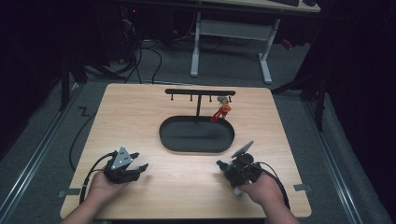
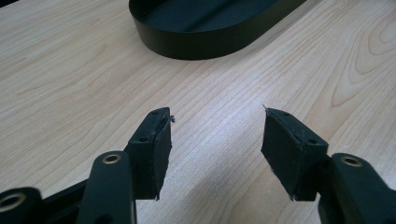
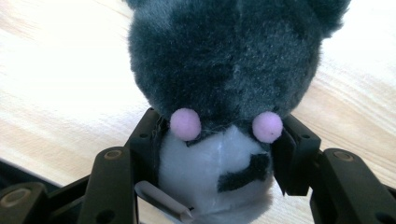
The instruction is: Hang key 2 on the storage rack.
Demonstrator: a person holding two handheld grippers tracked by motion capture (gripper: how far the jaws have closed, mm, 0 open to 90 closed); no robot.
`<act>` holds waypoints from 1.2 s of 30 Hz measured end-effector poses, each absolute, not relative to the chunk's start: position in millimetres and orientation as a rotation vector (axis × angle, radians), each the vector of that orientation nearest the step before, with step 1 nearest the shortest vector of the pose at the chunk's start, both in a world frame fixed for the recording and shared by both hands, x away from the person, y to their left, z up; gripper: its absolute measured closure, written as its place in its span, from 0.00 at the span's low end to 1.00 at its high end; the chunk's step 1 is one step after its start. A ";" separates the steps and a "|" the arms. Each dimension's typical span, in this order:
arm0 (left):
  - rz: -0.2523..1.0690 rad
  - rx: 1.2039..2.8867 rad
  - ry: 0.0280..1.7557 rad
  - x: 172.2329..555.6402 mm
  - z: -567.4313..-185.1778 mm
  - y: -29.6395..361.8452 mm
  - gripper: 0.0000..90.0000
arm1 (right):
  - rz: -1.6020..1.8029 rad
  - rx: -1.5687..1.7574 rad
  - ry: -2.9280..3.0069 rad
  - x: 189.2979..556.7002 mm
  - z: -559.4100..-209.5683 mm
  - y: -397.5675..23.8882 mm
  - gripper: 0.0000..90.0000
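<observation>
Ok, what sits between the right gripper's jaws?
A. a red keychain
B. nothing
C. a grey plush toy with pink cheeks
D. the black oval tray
C: in the right gripper view the plush toy sits between the right gripper jaws, both pads against its white part.

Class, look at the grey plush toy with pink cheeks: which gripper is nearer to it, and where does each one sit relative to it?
Right. The right gripper has the grey plush toy between its jaws, which press its sides. The left gripper sits open across the wooden table, apart from it.
</observation>
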State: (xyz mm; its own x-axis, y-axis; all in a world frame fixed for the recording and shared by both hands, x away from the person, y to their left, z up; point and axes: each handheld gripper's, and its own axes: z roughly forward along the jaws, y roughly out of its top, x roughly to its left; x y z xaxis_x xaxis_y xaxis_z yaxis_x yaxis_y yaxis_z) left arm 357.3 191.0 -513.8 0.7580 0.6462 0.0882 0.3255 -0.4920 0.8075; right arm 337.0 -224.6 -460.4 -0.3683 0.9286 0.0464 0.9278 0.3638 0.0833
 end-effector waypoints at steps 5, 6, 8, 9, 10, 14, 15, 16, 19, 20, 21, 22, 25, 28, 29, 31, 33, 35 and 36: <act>0.481 2.110 0.725 358.1 -513.3 192.6 0.47 | 0.168 1.719 2.605 341.6 -440.2 -219.4 0.50; 0.485 2.110 0.721 357.6 -512.8 192.8 0.47 | 0.179 1.714 2.610 342.7 -436.3 -217.9 0.50; 0.489 2.110 0.718 356.5 -512.1 193.4 0.47 | 0.188 1.700 2.613 344.9 -428.4 -214.3 0.50; 0.489 2.116 0.719 356.1 -512.0 194.1 0.47 | 0.193 1.702 2.614 346.2 -424.5 -212.7 0.50; 0.494 2.117 0.718 355.9 -512.3 194.5 0.47 | 0.192 1.693 2.614 347.9 -420.8 -211.2 0.50; 0.493 2.119 0.729 355.5 -512.0 195.7 0.47 | 0.190 1.656 2.632 356.6 -405.3 -203.6 0.50; 0.491 2.116 0.734 355.2 -512.1 196.1 0.47 | 0.192 1.647 2.635 358.9 -401.2 -200.9 0.50; 0.488 2.114 0.738 355.0 -512.1 196.4 0.47 | 0.194 1.638 2.644 361.4 -397.5 -198.4 0.50; 0.488 2.114 0.734 355.1 -511.9 195.8 0.47 | 0.208 1.614 2.647 368.3 -386.3 -190.4 0.50; 0.485 2.113 0.731 355.5 -511.6 195.2 0.47 | 0.217 1.611 2.644 370.4 -382.6 -188.1 0.50; 0.486 2.114 0.729 355.7 -511.6 194.2 0.47 | 0.230 1.587 2.648 373.4 -379.4 -187.0 0.50; 0.486 2.119 0.721 355.7 -511.8 193.0 0.47 | 0.229 1.594 2.645 375.5 -376.3 -184.7 0.50; 0.483 2.138 0.708 354.2 -512.6 190.7 0.47 | 0.255 1.584 2.650 382.8 -368.5 -181.0 0.50; 0.481 2.142 0.697 353.0 -512.6 189.9 0.47 | 0.237 1.581 2.656 389.3 -363.7 -178.9 0.50; 0.480 2.140 0.696 353.1 -512.4 189.7 0.47 | 0.233 1.581 2.657 391.5 -361.9 -178.8 0.51; 0.472 2.137 0.699 353.7 -512.2 189.4 0.47 | 0.247 1.586 2.654 396.5 -357.3 -179.5 0.51; 0.472 2.138 0.700 354.1 -512.7 189.1 0.47 | 0.258 1.590 2.655 401.3 -352.5 -180.5 0.51; 0.474 2.144 0.699 353.5 -512.6 189.5 0.47 | 0.253 1.595 2.648 405.1 -347.7 -180.8 0.51; 0.475 2.141 0.699 353.1 -512.6 189.9 0.47 | 0.251 1.604 2.648 406.7 -345.2 -180.8 0.51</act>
